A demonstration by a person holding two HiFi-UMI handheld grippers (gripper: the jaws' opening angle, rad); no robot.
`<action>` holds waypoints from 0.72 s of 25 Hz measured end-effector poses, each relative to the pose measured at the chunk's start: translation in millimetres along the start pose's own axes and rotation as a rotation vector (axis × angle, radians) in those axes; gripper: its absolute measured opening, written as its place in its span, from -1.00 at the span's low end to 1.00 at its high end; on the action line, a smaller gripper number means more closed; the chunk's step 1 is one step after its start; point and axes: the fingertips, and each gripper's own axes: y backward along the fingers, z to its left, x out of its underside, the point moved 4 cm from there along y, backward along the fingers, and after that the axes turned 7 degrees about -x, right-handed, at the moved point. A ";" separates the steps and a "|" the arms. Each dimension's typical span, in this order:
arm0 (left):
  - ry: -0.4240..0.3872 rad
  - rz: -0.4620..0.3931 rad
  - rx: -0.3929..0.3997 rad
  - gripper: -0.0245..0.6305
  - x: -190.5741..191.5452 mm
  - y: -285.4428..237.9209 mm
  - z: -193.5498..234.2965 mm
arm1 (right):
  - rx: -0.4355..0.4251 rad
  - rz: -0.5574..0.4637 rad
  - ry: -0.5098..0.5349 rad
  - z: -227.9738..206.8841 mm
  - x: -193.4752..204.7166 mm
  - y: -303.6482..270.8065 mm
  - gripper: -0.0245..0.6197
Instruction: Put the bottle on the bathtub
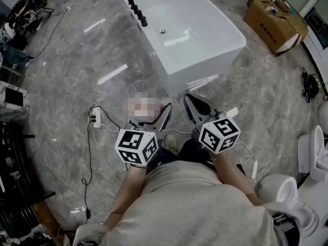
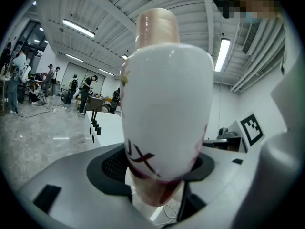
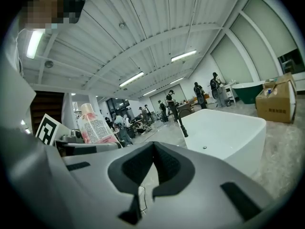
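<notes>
The jaws of your left gripper (image 2: 157,178) clamp a white, pink-capped bottle (image 2: 167,104). Your right gripper (image 3: 152,156) has its jaws closed and empty, facing the bathtub (image 3: 228,128).

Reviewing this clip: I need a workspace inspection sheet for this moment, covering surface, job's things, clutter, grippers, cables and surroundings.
Surface: glossy grey marble floor; no table in view.
Job's things: bottle, cap up, in the left gripper; white bathtub ahead with nothing in it, black faucet at its rim.
Clutter: cardboard box beside the tub; equipment along the left edge.
Grippers: left gripper shut on the bottle; right gripper shut, nothing between its jaws.
Cables: white power strip with leads across the floor; black cable bundle at right.
Surroundings: toilets at right; people in the background.
</notes>
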 end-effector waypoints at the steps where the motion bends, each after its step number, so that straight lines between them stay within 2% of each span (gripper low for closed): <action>1: -0.004 0.005 0.009 -0.03 -0.9 -5.3 4.8 | 0.011 0.000 -0.004 -2.9 -0.8 -4.1 -0.93; 7: 0.031 0.060 0.048 -0.03 8.2 -31.6 27.0 | 0.057 0.030 -0.024 -21.9 -0.3 -28.7 -0.93; 18: 0.082 0.071 0.019 -0.03 -8.9 -91.5 71.6 | 0.041 0.069 -0.036 -66.7 -18.3 -87.2 -0.93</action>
